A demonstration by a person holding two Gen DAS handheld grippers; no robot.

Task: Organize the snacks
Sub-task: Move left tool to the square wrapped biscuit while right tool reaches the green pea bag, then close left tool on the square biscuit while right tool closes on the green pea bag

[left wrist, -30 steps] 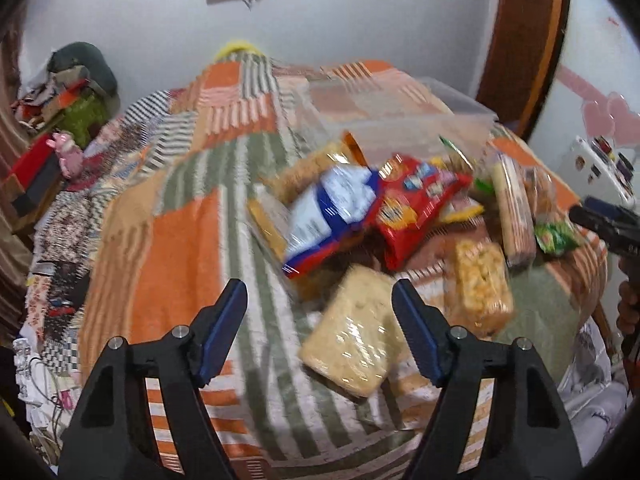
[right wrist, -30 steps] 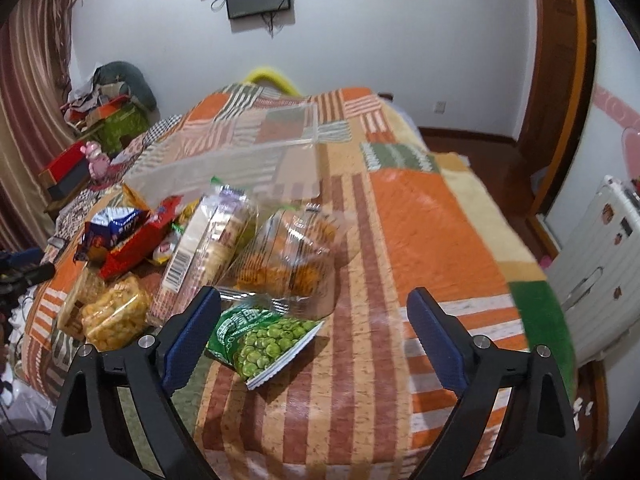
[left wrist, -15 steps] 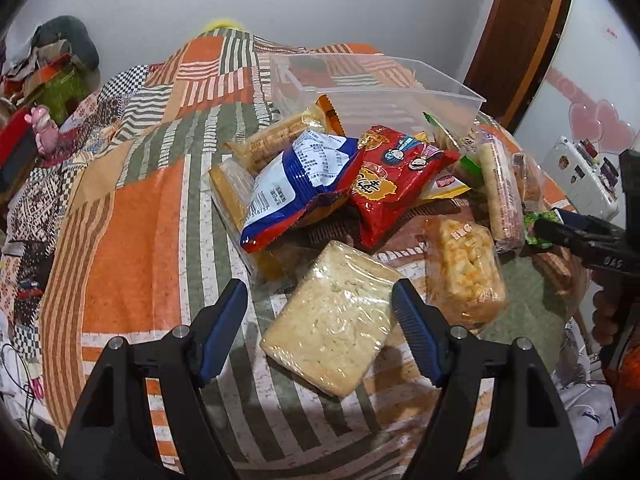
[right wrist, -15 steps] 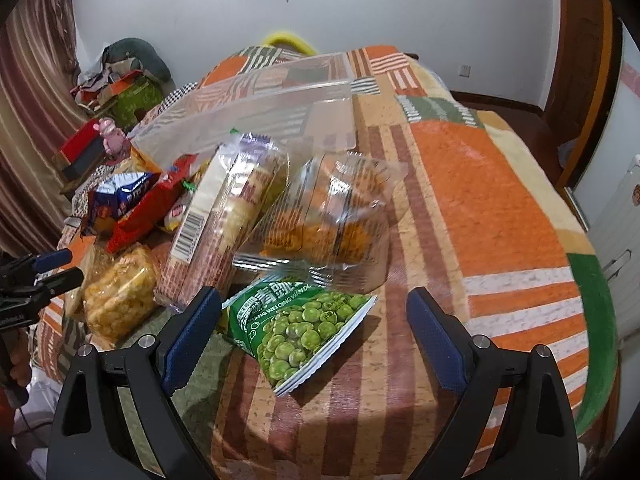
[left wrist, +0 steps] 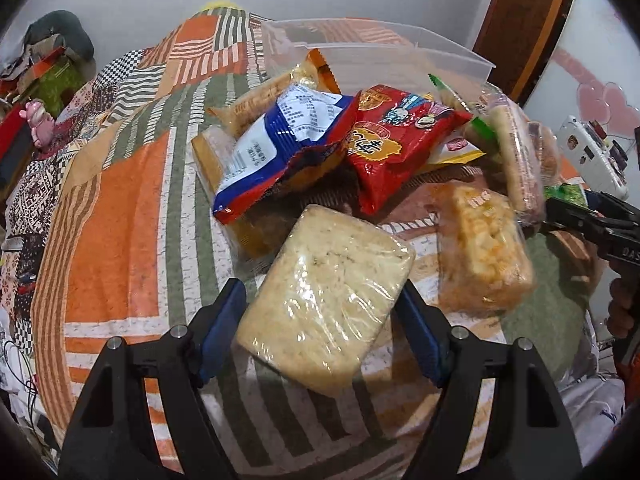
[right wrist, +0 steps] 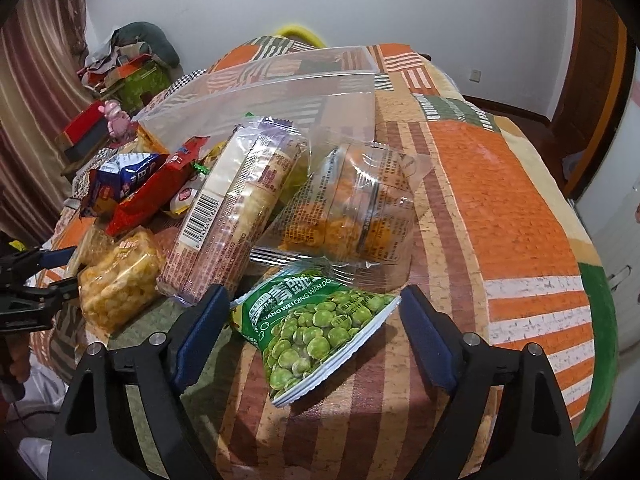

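A pile of snack packs lies on a patchwork bedspread in front of a clear plastic bin (left wrist: 400, 46), which also shows in the right wrist view (right wrist: 280, 92). My left gripper (left wrist: 320, 320) is open, its fingers either side of a pale clear-wrapped cracker block (left wrist: 324, 292). Behind it lie a blue-and-white bag (left wrist: 280, 148), a red bag (left wrist: 388, 140) and a yellow puffed-snack pack (left wrist: 484, 248). My right gripper (right wrist: 312, 328) is open around a green pea bag (right wrist: 316, 320). Beyond it lie a long biscuit sleeve (right wrist: 236, 208) and a clear pack of orange crackers (right wrist: 352, 208).
The bedspread (right wrist: 500, 208) stretches away to the right of the snacks. Clutter with a pink toy (left wrist: 38, 124) sits at the bed's far left. A wooden door frame (left wrist: 520, 24) and white wall stand behind. The bed edge drops off close to both grippers.
Both grippers have moved forward and down toward the snacks. The cracker block now sits between the left fingers and the pea bag between the right fingers. Both stay open.
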